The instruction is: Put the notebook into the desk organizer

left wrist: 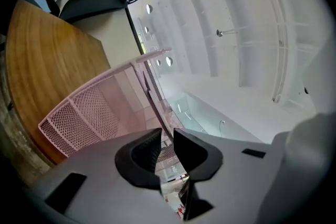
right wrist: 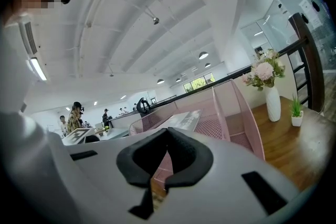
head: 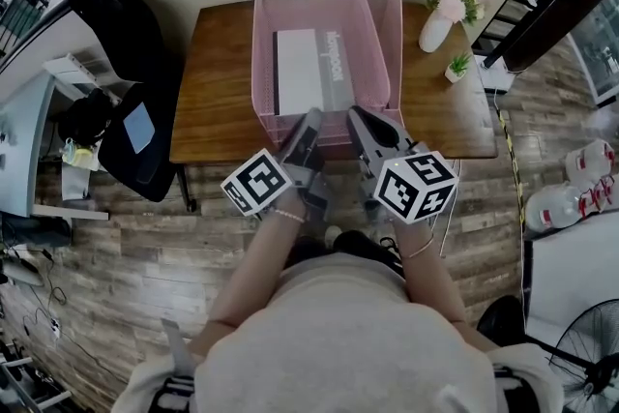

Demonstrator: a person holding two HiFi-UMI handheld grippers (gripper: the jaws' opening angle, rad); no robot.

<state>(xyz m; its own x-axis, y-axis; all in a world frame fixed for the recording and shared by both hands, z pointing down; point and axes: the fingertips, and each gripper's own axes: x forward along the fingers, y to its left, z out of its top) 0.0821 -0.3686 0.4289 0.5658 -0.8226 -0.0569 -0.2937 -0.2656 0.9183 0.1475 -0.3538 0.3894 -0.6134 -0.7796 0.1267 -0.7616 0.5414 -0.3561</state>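
Observation:
A pink mesh desk organizer [head: 257,63] stands on the wooden desk [head: 218,82]. The white and grey notebook [head: 309,71] lies flat inside its left compartment. Both grippers hover at the desk's near edge, just in front of the organizer and touching nothing. My left gripper [head: 311,117] has a narrow gap between its pads with nothing in it; in the left gripper view it [left wrist: 168,132] points past the organizer's mesh wall [left wrist: 89,113]. My right gripper [head: 359,114] is shut and empty; beyond its tips [right wrist: 168,130] I see the organizer [right wrist: 239,113] and the notebook [right wrist: 184,119].
A white vase of pink flowers [head: 437,26] and a small potted plant [head: 456,66] stand on the desk's right end. A black chair [head: 135,102] is at the desk's left, water bottles [head: 571,193] and a fan [head: 580,353] on the floor at right. People [right wrist: 73,115] stand far off.

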